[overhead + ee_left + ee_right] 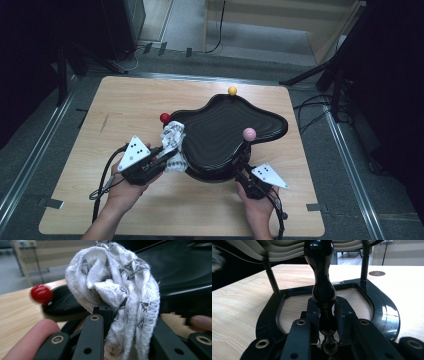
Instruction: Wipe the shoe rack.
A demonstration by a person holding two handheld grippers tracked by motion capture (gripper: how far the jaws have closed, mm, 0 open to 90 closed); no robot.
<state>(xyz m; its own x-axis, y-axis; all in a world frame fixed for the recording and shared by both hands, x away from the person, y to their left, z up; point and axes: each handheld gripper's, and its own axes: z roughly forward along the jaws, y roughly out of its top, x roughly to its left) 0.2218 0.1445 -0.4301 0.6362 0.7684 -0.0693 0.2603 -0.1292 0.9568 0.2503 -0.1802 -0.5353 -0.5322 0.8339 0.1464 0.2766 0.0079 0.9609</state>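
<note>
Fingers of my left gripper [169, 156] are pressed in tight on a crumpled white cloth [117, 290] with a grey woven pattern, pinching a bunched fold of it so the rest spills up and over them in the left gripper view. That cloth sits against the left edge of the black wavy tray [227, 131], just below the tray's red ball [165, 118], and in the high view it touches the tray's rim. Fingers of my right gripper [325, 315] are closed almost fully around a glossy black turned post [322, 287], clamping its narrow waist; this post stands at the near right edge of the tray and carries the pink ball [249, 133] at its top. Under the tray, in the right gripper view, a black base frame [384, 312] lies flat on the tabletop [135, 100], with thin black rods rising from it to the tray's ribbed underside, one on each side of the post I hold. A yellow ball [232, 90] tops the far edge of the tray. My left hand [125, 192] and right hand [260, 210] hold the grippers on the near side of the tray. The base frame lies right in front of my right fingers, and the tray's rim is just beyond the cloth.
</note>
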